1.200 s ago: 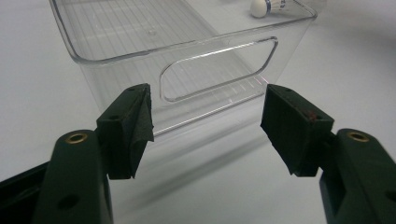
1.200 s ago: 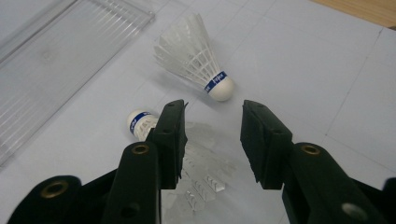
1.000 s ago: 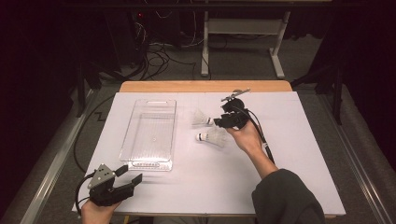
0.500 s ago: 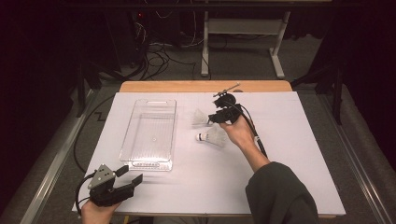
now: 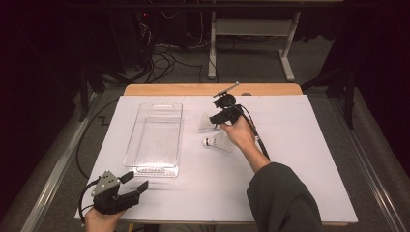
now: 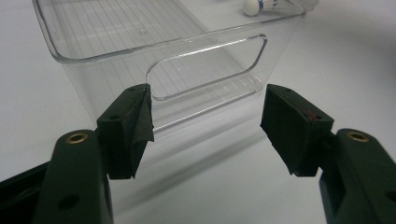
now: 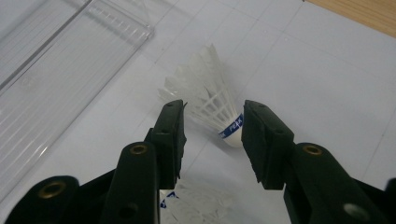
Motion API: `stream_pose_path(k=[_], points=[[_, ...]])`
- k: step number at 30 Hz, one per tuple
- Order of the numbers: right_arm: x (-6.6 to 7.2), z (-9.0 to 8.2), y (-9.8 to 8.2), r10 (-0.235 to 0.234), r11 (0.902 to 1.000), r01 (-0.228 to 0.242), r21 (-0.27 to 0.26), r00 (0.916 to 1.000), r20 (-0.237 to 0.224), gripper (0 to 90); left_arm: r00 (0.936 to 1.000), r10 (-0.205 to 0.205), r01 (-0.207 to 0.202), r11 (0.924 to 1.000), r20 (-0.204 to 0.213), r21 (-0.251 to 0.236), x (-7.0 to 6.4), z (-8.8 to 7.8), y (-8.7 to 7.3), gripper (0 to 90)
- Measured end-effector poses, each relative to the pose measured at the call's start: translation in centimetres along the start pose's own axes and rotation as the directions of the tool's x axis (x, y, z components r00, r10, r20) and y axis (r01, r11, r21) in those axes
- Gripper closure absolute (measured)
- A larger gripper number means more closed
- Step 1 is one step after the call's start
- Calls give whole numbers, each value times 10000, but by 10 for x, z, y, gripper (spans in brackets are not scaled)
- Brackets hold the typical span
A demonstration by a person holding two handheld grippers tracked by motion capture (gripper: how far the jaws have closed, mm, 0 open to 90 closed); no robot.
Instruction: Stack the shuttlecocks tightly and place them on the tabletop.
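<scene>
Two white shuttlecocks lie on the white table right of a clear plastic bin (image 5: pixel 154 137). My right gripper (image 5: pixel 217 119) hovers over the far shuttlecock (image 5: pixel 208 122). In the right gripper view that shuttlecock (image 7: pixel 210 100) lies between the parted jaws of the gripper (image 7: pixel 212 112), its cork close to the right one, and neither pad presses on it. The near shuttlecock (image 5: pixel 216 142) lies by the hand and appears below the jaws (image 7: pixel 201 203). My left gripper (image 5: pixel 137 181) rests open at the table's front left, its jaws (image 6: pixel 208 98) facing the bin's handle end (image 6: pixel 205 65).
The white sheet (image 5: pixel 300 159) covers the table, with a wooden strip (image 5: pixel 193 89) bare at the far edge. The right gripper's cable (image 5: pixel 256 137) trails along the forearm. Beyond the table are a dark floor, cables and a desk frame (image 5: pixel 251 29).
The right hand has carried its gripper leftward across the table, and its jaws now flank the far shuttlecock. The left gripper has stayed where it was.
</scene>
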State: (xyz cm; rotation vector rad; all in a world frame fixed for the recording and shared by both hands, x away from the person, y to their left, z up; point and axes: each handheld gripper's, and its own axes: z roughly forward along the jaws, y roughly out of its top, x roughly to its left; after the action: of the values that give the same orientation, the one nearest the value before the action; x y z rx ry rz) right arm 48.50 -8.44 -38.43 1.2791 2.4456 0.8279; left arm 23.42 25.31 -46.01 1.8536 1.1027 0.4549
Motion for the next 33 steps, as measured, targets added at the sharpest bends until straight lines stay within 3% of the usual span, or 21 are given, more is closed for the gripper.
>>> stream_pose_path(k=[9, 13, 33], points=[[4, 9, 11, 109, 9995, -114, 306, 9998, 177, 566, 10000, 59, -60, 10000, 56, 45, -1, 0, 0, 347], [5, 10, 15, 230, 9993, -231, 296, 9997, 29, 552, 9999, 70, -71, 10000, 75, 39, -1, 0, 0, 347], [13, 24, 36, 58, 9969, -95, 782, 9989, 470, 540, 9999, 69, -69, 10000, 101, 23, -1, 0, 0, 348]])
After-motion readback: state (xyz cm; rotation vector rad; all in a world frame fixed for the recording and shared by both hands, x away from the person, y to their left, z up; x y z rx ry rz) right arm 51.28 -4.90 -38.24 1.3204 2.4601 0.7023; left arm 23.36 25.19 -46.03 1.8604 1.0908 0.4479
